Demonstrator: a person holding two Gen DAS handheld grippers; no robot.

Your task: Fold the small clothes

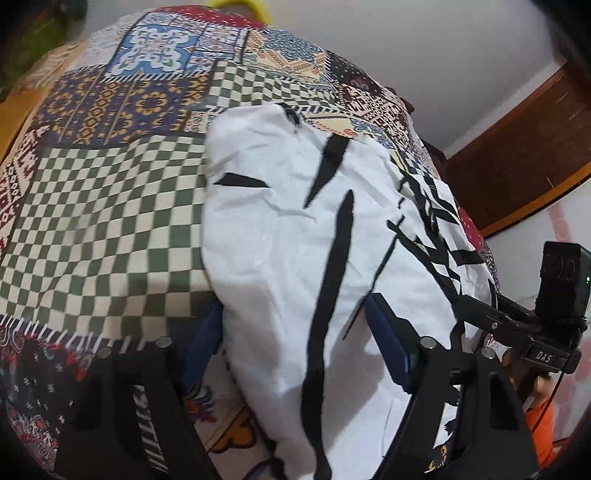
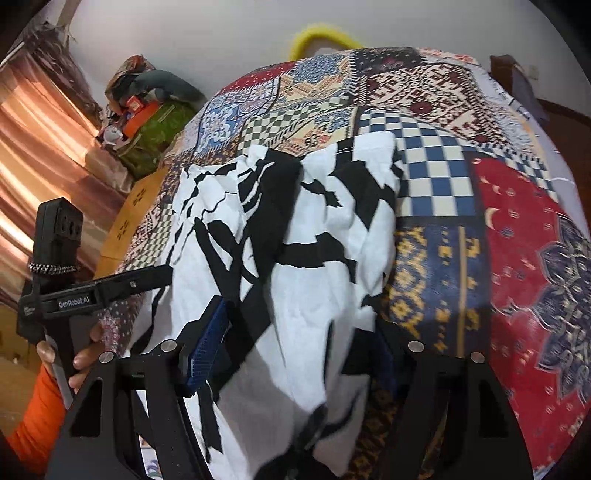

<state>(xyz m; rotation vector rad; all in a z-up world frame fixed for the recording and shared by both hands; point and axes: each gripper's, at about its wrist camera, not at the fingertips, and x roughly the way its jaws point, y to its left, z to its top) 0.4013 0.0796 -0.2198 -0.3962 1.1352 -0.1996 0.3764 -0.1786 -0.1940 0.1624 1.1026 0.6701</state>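
Observation:
A small white garment with black streaks (image 1: 295, 229) lies on a patchwork bedspread (image 1: 103, 199), its near edge hanging toward me. My left gripper (image 1: 295, 347) has its blue pads wide apart, and the garment's near part drapes between and over them; whether they grip it I cannot tell. The right gripper's body shows in this view at the garment's right edge (image 1: 517, 321). In the right wrist view the same garment (image 2: 295, 229) lies crumpled. My right gripper (image 2: 295, 350) has its blue pads (image 2: 207, 343) spread, cloth draped between them. The left gripper's body (image 2: 92, 295) reaches in from the left.
The bedspread (image 2: 480, 240) covers the whole bed. A yellow ring (image 2: 321, 33) shows beyond its far edge. A pile of bags and boxes (image 2: 147, 122) and curtains (image 2: 33, 147) stand at the left. A wooden door (image 1: 517, 155) is at the right.

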